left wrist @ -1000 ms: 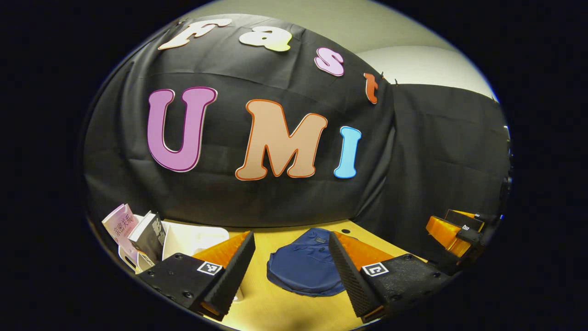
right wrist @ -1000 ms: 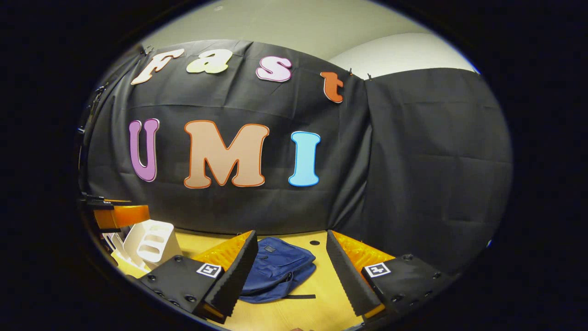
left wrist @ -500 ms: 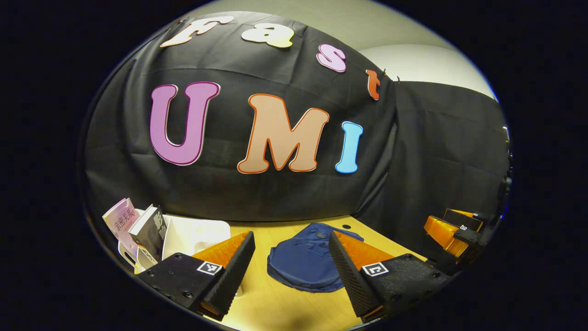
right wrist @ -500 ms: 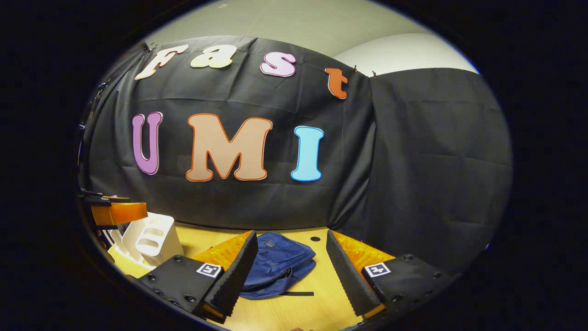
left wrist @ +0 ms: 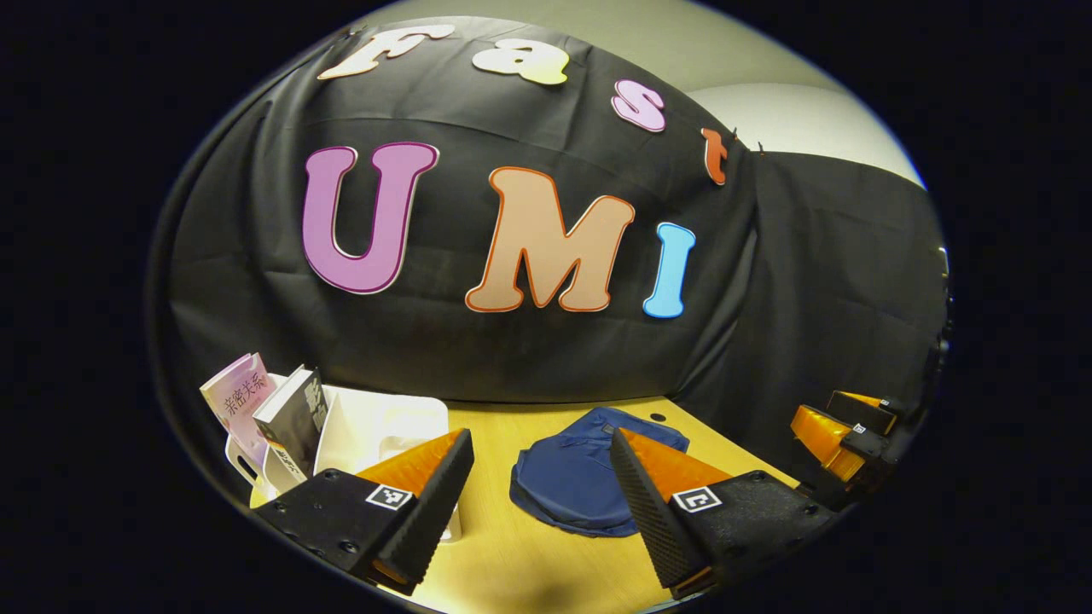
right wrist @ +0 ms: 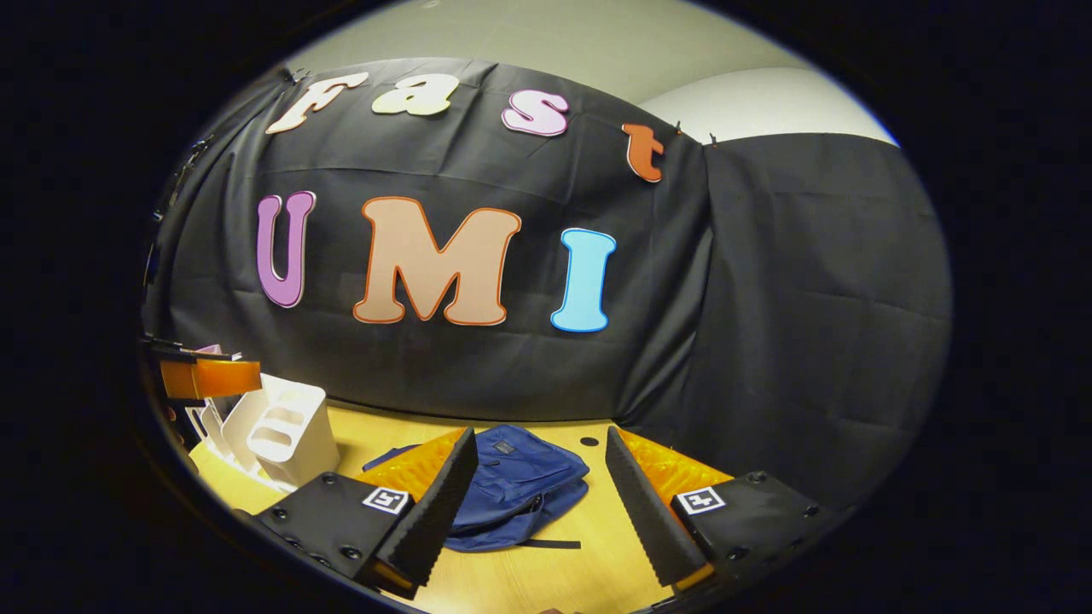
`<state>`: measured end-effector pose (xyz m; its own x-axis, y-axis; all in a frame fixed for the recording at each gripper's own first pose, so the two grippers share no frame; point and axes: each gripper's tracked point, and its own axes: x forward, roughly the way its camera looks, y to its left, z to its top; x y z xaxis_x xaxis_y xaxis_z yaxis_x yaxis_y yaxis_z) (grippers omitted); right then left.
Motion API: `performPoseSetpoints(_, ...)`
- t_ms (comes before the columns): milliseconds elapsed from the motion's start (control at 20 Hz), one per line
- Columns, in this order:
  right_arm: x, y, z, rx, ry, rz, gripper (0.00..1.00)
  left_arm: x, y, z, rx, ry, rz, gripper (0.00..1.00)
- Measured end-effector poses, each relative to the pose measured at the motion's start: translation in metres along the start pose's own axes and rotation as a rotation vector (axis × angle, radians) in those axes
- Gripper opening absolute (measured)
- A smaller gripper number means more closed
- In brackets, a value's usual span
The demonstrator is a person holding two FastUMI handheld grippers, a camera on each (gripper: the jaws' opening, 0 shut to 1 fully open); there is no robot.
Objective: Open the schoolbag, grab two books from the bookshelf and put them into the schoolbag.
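Note:
A dark blue schoolbag (left wrist: 576,477) lies flat on the wooden table, ahead of my left gripper (left wrist: 539,477), which is open and empty above the table. In the right gripper view the same schoolbag (right wrist: 520,495) lies ahead, with my right gripper (right wrist: 537,486) open and empty over it. A white bookshelf (left wrist: 375,431) stands at the left and holds two upright books, a pink one (left wrist: 239,401) and a dark one (left wrist: 294,418). The bookshelf (right wrist: 281,431) also appears at the left of the right gripper view. The right gripper (left wrist: 845,426) appears far right in the left gripper view.
The wooden table (left wrist: 512,563) runs back to the black cloth wall. A small round hole (right wrist: 584,442) sits in the table behind the bag. A black strap (right wrist: 550,544) trails from the bag toward the front. The left gripper (right wrist: 205,375) shows at the far left.
Both views have tipped down a little and shifted, so more of the table, bag and bookshelf shows. Both grippers stay open and hold nothing.

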<state>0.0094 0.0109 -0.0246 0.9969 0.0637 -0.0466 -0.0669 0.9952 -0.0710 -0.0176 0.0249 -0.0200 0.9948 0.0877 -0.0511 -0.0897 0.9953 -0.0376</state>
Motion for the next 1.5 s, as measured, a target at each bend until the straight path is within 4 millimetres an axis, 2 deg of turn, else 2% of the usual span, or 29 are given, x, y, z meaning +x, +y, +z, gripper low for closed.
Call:
performPoseSetpoints(100, 0.005, 0.002, -0.005, -0.008, 0.003, 0.011, 0.98, -0.002, 0.006, 0.0, 0.002, -0.005, 0.024, 0.94)
performPoseSetpoints(300, 0.011, 0.0, -0.031, -0.091, 0.026, 0.018, 1.0, -0.006, 0.017, -0.001, -0.007, -0.005, 0.066, 0.94)
performPoseSetpoints(350, 0.013, 0.0, -0.039, -0.132, 0.032, 0.02, 1.0, -0.009, 0.02, -0.001, -0.006, -0.006, 0.078, 0.94)
performPoseSetpoints(400, 0.014, -0.001, -0.047, -0.177, 0.038, 0.022, 0.95, -0.012, 0.024, 0.0, -0.003, -0.008, 0.092, 0.94)
performPoseSetpoints(500, 0.016, 0.0, -0.065, -0.278, 0.041, 0.034, 0.99, -0.018, 0.032, 0.001, 0.008, -0.01, 0.122, 0.94)
performPoseSetpoints(750, 0.027, 0.011, -0.115, -0.551, 0.022, 0.068, 1.0, -0.033, 0.052, -0.004, 0.018, -0.01, 0.201, 0.94)
performPoseSetpoints(1150, 0.073, 0.052, -0.182, -0.824, -0.051, 0.167, 0.97, -0.063, 0.094, -0.031, 0.038, 0.054, 0.383, 0.94)
performPoseSetpoints(1250, 0.087, 0.06, -0.204, -0.878, -0.037, 0.206, 0.97, -0.073, 0.107, -0.027, 0.052, 0.035, 0.443, 0.95)
performPoseSetpoints(1300, 0.092, 0.065, -0.214, -0.908, -0.026, 0.223, 1.0, -0.079, 0.112, -0.026, 0.055, 0.032, 0.467, 0.94)
performPoseSetpoints(1350, 0.099, 0.067, -0.225, -0.936, -0.021, 0.236, 0.97, -0.084, 0.116, -0.022, 0.063, 0.026, 0.489, 0.95)
performPoseSetpoints(1450, 0.108, 0.07, -0.235, -0.991, -0.028, 0.246, 0.97, -0.096, 0.128, -0.018, 0.089, 0.022, 0.535, 0.92)
performPoseSetpoints(1500, 0.112, 0.073, -0.24, -1.012, -0.031, 0.249, 0.97, -0.102, 0.134, -0.018, 0.103, 0.028, 0.561, 0.95)
